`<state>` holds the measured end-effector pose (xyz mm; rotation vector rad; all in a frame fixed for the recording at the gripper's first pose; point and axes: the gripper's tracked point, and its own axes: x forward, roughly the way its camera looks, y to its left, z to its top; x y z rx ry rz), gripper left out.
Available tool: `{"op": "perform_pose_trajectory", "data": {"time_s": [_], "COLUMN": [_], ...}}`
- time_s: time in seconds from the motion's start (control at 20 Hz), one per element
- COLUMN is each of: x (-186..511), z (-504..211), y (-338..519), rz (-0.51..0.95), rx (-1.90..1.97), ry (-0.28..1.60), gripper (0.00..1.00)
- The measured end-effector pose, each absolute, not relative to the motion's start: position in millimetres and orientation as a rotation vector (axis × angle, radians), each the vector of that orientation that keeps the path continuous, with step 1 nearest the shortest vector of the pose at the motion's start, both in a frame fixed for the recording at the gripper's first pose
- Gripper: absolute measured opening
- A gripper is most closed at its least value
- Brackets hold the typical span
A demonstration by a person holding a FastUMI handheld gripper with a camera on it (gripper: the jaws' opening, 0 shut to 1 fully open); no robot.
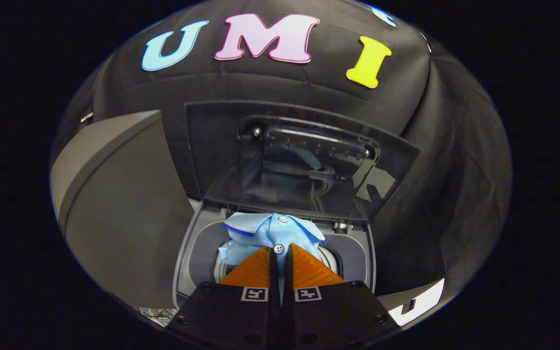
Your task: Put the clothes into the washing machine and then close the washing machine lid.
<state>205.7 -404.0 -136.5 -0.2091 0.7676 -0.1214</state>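
Note:
A light blue buttoned shirt (280,233) with a darker blue collar trim hangs bunched over the round drum opening of a small grey top-loading washing machine (197,253). My gripper (280,253) is shut on the shirt, its orange ribbed fingers (253,270) pressed together with a strip of the fabric pinched between them. The machine's dark see-through lid (299,155) stands upright behind the opening, hinged at the back, and mirrors the shirt faintly.
A large grey curved panel (119,204) rises just left of the washer. A white-edged surface (421,301) shows at the right of the fingers. Some tangled wires (156,315) lie below the washer's left corner.

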Motion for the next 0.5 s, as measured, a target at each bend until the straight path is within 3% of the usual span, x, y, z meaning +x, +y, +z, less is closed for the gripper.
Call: {"op": "perform_pose_trajectory", "data": {"time_s": [0.5], "x": [193], "z": [-231], "y": [-421], "rz": [-0.102], "rx": [-0.197], "ry": [0.952], "gripper": [0.05]}}
